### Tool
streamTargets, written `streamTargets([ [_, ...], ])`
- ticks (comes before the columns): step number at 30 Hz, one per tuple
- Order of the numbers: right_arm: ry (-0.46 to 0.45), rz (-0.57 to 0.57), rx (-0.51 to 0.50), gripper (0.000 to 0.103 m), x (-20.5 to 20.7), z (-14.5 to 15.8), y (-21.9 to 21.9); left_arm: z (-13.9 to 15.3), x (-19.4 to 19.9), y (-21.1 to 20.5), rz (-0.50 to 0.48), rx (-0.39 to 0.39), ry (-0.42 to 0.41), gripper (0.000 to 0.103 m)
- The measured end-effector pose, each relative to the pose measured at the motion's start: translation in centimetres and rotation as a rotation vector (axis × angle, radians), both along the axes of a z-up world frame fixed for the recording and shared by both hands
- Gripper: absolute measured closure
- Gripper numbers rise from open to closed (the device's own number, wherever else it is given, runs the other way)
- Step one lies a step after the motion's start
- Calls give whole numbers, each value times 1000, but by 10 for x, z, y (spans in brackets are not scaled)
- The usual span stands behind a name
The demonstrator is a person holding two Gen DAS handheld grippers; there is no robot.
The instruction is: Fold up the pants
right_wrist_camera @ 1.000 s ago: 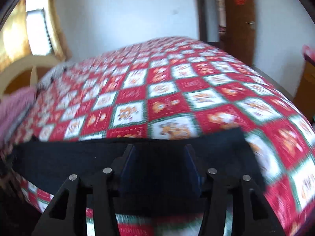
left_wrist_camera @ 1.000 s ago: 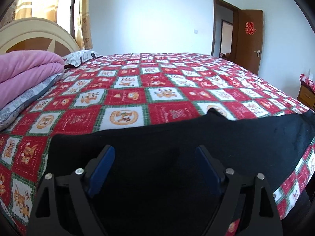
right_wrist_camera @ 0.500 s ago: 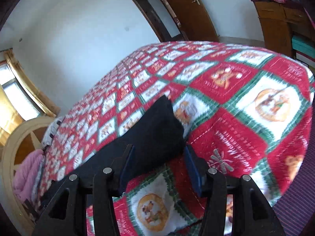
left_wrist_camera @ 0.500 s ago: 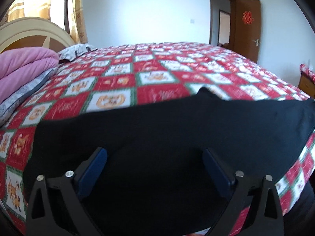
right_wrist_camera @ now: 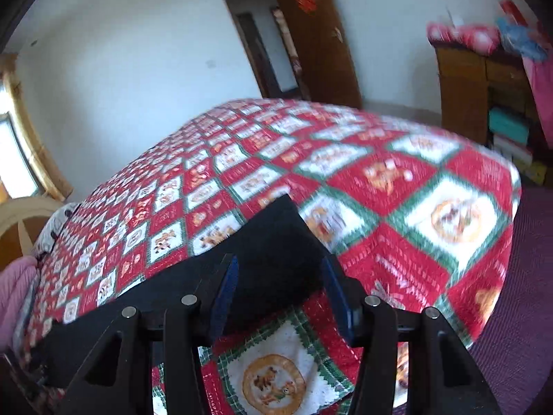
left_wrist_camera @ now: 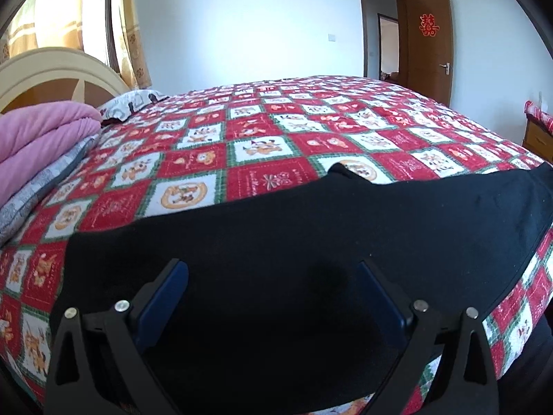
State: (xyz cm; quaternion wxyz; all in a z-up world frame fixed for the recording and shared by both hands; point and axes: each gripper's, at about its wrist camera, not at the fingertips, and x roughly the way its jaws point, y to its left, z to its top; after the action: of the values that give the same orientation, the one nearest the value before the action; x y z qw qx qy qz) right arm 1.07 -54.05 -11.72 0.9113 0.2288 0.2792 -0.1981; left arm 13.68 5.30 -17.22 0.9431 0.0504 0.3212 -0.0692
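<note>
The left gripper [left_wrist_camera: 273,276] hangs released, jaws wide, over the black pants [left_wrist_camera: 311,228] spread along the bed's [left_wrist_camera: 242,145] near edge. The right gripper [right_wrist_camera: 280,276] straddles their end, half-spread, gripping nothing. A pink quilt [left_wrist_camera: 41,135] lies by the headboard [left_wrist_camera: 52,69].

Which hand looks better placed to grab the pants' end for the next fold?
Probably the right: its gripper hangs open right at the narrow end of the pants. The left gripper hangs open over their broad middle.
</note>
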Motion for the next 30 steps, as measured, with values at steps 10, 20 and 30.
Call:
streamTargets([
  [10, -66, 14, 131, 51, -1, -26, -11, -12, 5, 5, 25, -23, 49, 3],
  [20, -151, -27, 211, 61, -6, -34, -21, -10, 5, 1, 33, -41, 55, 3],
  [30, -162, -59, 330, 61, -17, -33, -29, -12, 3, 0, 37, -45, 48, 1],
])
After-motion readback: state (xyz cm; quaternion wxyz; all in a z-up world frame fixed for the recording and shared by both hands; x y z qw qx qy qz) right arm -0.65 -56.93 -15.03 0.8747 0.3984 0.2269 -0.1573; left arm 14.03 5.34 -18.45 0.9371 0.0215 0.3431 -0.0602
